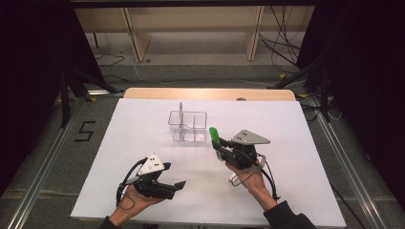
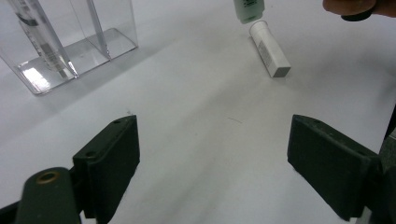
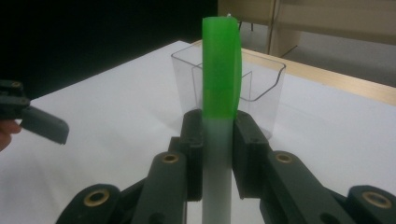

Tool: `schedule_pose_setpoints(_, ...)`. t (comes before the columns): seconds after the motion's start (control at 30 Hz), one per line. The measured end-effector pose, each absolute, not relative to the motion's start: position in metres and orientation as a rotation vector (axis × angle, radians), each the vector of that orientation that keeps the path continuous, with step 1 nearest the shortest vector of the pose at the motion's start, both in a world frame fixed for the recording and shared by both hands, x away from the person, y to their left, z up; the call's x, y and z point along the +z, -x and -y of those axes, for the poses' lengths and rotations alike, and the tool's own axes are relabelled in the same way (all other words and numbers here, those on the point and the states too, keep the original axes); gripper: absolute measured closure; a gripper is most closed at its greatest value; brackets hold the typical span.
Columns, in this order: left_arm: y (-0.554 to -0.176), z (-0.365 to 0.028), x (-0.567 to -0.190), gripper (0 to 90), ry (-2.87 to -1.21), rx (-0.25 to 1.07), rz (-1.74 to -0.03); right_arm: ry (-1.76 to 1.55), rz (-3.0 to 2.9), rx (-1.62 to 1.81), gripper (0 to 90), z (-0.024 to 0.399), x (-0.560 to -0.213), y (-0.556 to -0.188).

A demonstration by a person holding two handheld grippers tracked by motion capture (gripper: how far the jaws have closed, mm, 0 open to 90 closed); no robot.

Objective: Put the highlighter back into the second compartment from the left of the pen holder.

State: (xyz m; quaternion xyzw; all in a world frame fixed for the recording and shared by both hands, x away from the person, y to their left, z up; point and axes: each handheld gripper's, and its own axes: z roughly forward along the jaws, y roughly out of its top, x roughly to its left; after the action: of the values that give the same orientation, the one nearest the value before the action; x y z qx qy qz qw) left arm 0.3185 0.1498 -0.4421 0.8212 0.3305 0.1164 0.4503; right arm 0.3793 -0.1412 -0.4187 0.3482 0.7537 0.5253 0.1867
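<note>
My right gripper (image 1: 217,144) (image 3: 218,140) is shut on a pale tube with a green cap (image 1: 214,134) (image 3: 221,88). It holds the tube upright, just right of a clear divided organizer (image 1: 187,126) (image 3: 264,77). A thin clear stick (image 1: 181,113) (image 2: 41,39) stands in the organizer's (image 2: 95,46) left part. My left gripper (image 1: 175,187) (image 2: 212,158) hovers low over the white table near its front, open with nothing between its jaws. A white tube (image 2: 270,49) (image 1: 233,179) lies flat on the table by the right hand.
The white table top (image 1: 143,143) ends in a wooden strip (image 1: 205,93) at the far edge. Beyond it are wooden shelf legs and cables on the floor. Dark stands flank the table on both sides.
</note>
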Motion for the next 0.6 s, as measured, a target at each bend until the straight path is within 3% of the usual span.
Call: schedule_pose_setpoints(0.6,-0.315,-0.161,-0.449,16.2,-2.016,0.300,-0.843,-1.082,-2.059,1.545,76.9,0.118,-0.405,-0.425)
